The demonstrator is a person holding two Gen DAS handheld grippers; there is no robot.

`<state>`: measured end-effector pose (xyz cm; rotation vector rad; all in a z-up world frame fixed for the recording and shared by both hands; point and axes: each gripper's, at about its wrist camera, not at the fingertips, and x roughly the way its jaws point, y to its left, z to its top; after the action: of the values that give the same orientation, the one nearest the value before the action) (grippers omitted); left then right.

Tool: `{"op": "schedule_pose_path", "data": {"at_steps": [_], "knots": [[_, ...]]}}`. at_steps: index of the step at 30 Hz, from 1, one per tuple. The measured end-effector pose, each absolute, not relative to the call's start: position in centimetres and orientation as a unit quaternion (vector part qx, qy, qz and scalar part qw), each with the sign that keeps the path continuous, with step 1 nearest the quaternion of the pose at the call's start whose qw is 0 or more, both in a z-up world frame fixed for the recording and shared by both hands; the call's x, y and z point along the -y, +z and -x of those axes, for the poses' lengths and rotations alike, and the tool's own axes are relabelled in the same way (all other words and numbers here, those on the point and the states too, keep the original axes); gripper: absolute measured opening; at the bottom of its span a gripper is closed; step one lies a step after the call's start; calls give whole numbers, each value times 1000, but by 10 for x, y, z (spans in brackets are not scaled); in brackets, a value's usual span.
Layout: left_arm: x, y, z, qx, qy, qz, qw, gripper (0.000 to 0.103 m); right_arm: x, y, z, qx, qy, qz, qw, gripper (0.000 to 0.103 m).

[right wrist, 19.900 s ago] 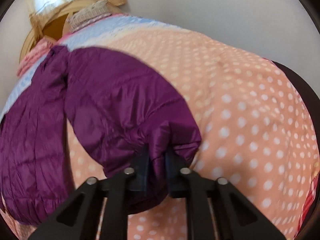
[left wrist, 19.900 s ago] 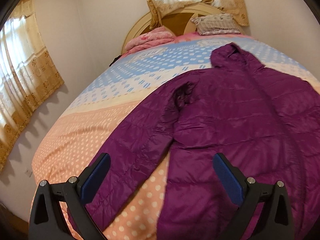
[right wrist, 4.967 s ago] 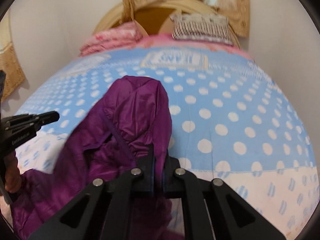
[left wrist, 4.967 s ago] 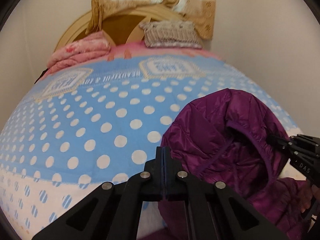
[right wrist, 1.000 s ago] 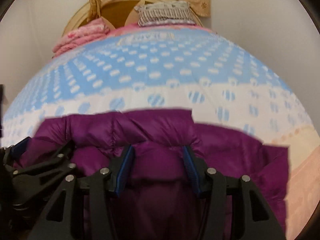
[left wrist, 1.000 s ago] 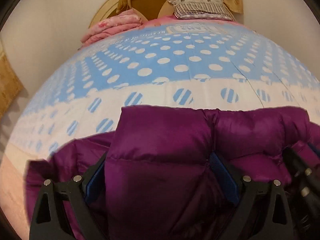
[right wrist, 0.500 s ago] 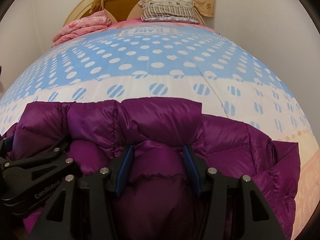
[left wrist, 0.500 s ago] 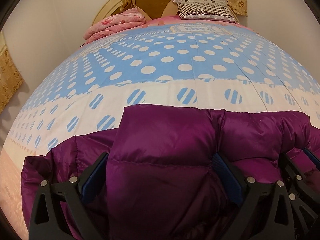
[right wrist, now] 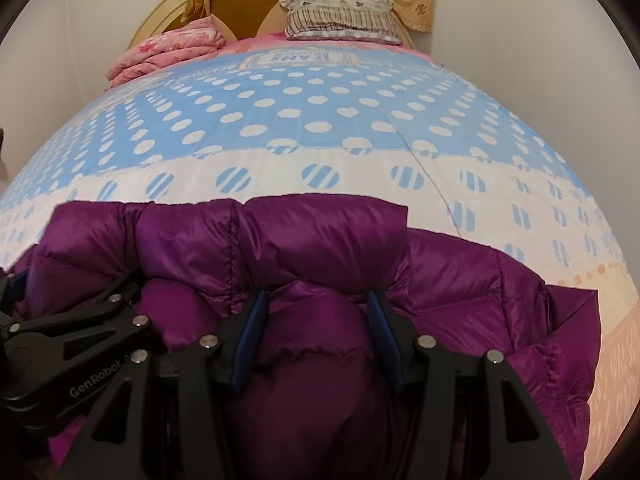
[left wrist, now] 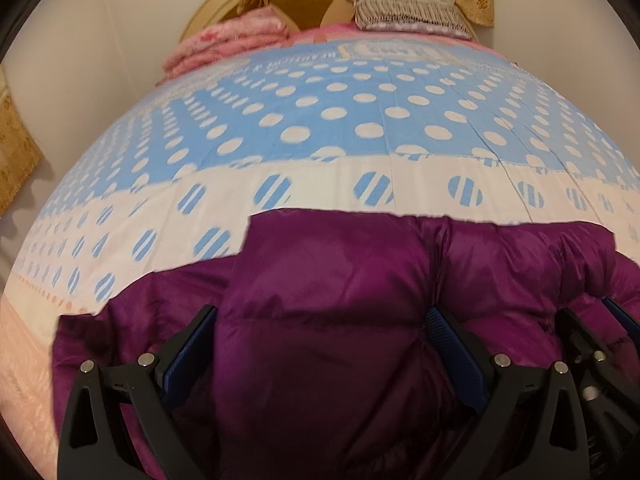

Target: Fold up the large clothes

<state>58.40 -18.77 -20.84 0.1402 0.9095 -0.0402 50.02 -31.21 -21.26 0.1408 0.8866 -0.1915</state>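
Observation:
A purple quilted puffer jacket lies on the bed, its top part and hood folded down over the body. It also shows in the right wrist view. My left gripper is open, its jaws standing wide over the folded jacket's left half. My right gripper is open above the folded hood on the right half. Each gripper shows at the edge of the other's view: the right one at lower right, the left one at lower left.
The bed has a polka-dot cover: blue at the far end, a white band, orange near me. A pink folded blanket and a striped pillow lie at the round headboard. Walls stand close on both sides.
Both grippers have drawn back a little toward me and lifted slightly; the jacket stays folded and still. Both stay open.

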Motion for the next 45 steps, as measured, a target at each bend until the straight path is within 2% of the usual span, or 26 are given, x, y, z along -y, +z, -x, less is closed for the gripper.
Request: {"op": "schedule_pose_path", "data": {"at_steps": [6, 12, 24, 27, 29, 31, 35, 40, 45], "knots": [[163, -175, -523, -400, -84, -20, 912, 102, 307, -161, -431, -373, -47, -79, 923, 55], [177, -213, -515, -419, -64, -62, 904, 102, 292, -213, -428, -441, -25, -62, 895, 55], [179, -221, -521, -422, -65, -63, 902, 102, 285, -220, -430, -426, -37, -27, 904, 55], [177, -216, -527, -444, -77, -70, 890, 102, 287, -213, -433, -440, -30, -23, 897, 56], [165, -196, -520, -437, -59, -74, 894, 102, 296, -198, -427, -449, -25, -55, 892, 61], [144, -163, -497, -396, -53, -63, 915, 102, 308, -174, -408, -429, -22, -84, 899, 74], [86, -119, -427, -361, -86, -29, 928, 102, 331, -127, -341, -395, -9, -102, 913, 82], [26, -122, -327, -348, -96, -23, 932, 102, 359, -117, -245, -387, -21, -113, 915, 92], [-9, -159, -240, -361, -83, -30, 928, 102, 368, -151, -154, -415, -60, -124, 899, 93]]}}
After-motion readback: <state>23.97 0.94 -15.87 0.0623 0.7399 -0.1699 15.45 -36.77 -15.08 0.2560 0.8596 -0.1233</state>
